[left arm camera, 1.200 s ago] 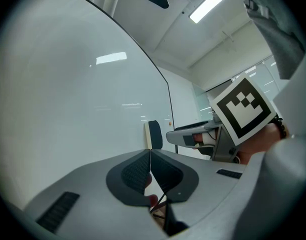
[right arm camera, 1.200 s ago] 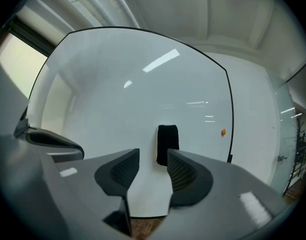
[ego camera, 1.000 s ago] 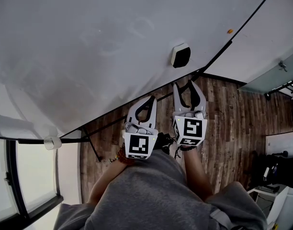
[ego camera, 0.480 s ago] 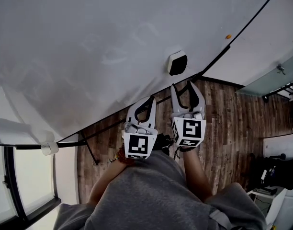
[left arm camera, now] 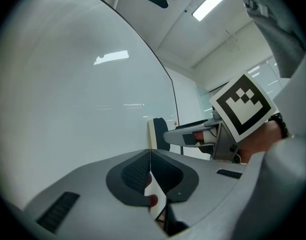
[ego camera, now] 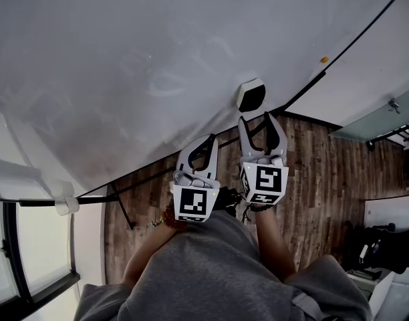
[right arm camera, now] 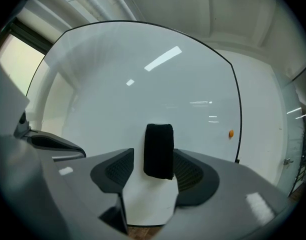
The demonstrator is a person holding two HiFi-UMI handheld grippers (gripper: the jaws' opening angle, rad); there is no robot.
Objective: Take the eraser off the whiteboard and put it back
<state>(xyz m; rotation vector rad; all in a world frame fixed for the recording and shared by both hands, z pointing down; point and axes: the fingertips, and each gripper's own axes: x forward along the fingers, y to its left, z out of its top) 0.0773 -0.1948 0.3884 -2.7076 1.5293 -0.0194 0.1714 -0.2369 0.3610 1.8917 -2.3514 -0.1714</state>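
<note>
On the whiteboard [ego camera: 158,59]: eraser [ego camera: 251,95], ungripped.
Right gripper [ego camera: 258,119] jaws just opened wide, eraser just beyond their tips; left gripper [ego camera: 203,146] jaws together.

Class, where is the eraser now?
Head view, right of centre: the eraser sits on the whiteboard near its lower edge, down-left of the small orange dot.

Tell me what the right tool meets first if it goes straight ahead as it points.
Most likely the black rectangular eraser stuck on the white whiteboard: it stands straight ahead, in line with the gap between the jaws of the right tool, which have just been opening and grip nothing.
</note>
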